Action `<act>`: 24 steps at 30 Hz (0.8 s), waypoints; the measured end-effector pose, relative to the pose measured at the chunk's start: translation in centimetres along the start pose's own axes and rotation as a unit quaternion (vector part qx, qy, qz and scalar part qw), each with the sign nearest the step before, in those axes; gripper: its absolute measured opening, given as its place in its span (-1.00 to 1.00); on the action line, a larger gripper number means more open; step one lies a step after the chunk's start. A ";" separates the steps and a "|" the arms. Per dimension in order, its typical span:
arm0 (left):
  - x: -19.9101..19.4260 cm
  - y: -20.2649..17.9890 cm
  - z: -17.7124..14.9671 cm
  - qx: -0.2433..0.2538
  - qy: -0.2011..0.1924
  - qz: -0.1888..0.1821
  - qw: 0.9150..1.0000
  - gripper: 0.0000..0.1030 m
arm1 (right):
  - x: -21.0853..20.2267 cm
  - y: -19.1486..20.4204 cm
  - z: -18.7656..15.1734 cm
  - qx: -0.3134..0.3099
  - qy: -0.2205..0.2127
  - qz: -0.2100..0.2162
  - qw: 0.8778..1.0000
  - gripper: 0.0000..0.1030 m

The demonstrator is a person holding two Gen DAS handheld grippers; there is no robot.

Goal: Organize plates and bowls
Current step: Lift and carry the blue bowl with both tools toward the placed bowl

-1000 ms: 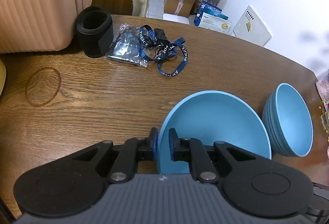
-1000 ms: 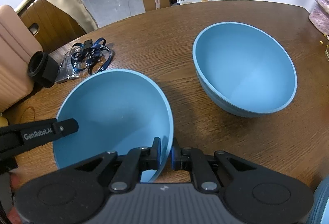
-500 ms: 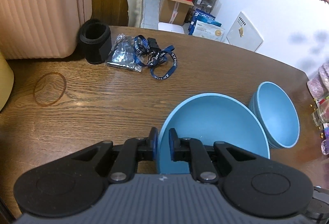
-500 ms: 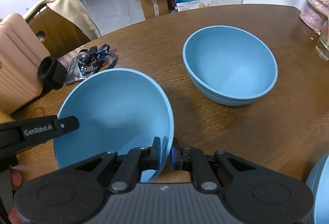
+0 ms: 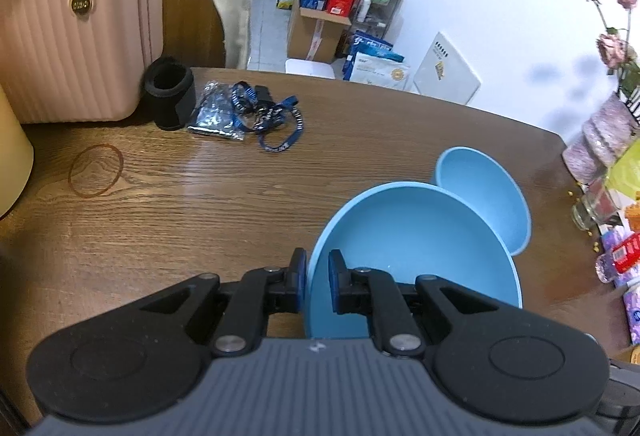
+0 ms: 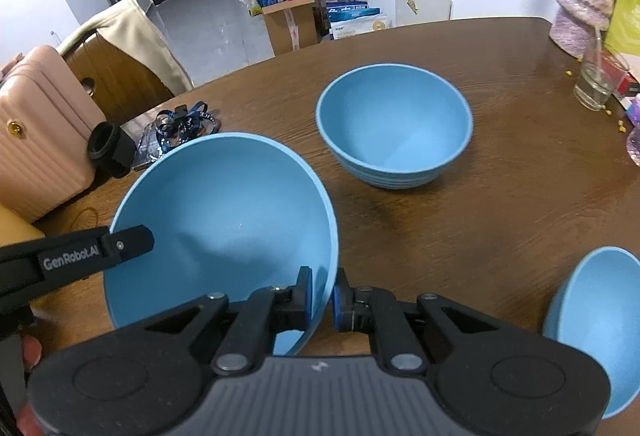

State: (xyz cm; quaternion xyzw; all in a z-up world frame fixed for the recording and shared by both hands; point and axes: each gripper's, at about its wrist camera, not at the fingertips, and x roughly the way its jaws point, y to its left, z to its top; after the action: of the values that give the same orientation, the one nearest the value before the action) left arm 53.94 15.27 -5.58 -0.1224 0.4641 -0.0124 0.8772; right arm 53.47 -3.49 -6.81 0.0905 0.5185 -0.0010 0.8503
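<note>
We see the held bowl (image 5: 416, 256) only in part from the left wrist: its near rim vanishes behind the left gripper (image 5: 317, 280), whose fingers pinch that rim, one pad inside, one outside. From the right wrist the same bowl (image 6: 224, 220) shows its matte blue hollow, tilted, off the bench (image 6: 500, 203). The right gripper (image 6: 322, 300) clamps the opposite rim the same way, fingers nearly closed on the thin wall. The left gripper's finger (image 6: 120, 246), stamped with pale lettering, enters from the left edge, and part of a person's fingertip (image 6: 30, 352) shows below it.

A stack of bowls (image 6: 394, 123) sits mid-bench, well apart from the held one; ridged bands on its outer wall show several nested bowls, but we cannot count them. From the left wrist that stack (image 5: 486, 195) is half hidden behind the held bowl. A third blue bowl (image 6: 596, 328) is cut by the right edge and the gripper body.

Bench is dark wood, strong grain, rounded edge. Far left: a ribbed pink suitcase (image 5: 72, 35), a black cuff-like cylinder (image 5: 170, 93), a tangled blue lanyard (image 5: 272, 119) on a crinkled clear bag. A thin rubber band (image 5: 96, 169) lies flat. At right, a clear glass (image 6: 598, 83) and a pale textured vase (image 6: 580, 11), stems cropped.
</note>
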 end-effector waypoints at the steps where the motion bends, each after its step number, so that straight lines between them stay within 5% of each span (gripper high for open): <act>1: -0.3 -0.3 -0.2 0.002 -0.001 -0.001 1.000 -0.76 | -0.4 -0.3 -0.1 0.001 -0.002 0.000 1.000 -0.81; 24: -4.3 -7.6 -5.0 0.027 -0.010 -0.014 0.999 -0.76 | -6.0 -7.9 -3.7 0.029 -0.010 -0.001 1.000 -0.81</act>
State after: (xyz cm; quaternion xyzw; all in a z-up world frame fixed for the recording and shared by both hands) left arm 48.11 7.50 -3.09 -0.1051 0.4526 -0.0361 0.8848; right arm 46.68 -11.18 -4.42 0.1146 0.5099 -0.0184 0.8523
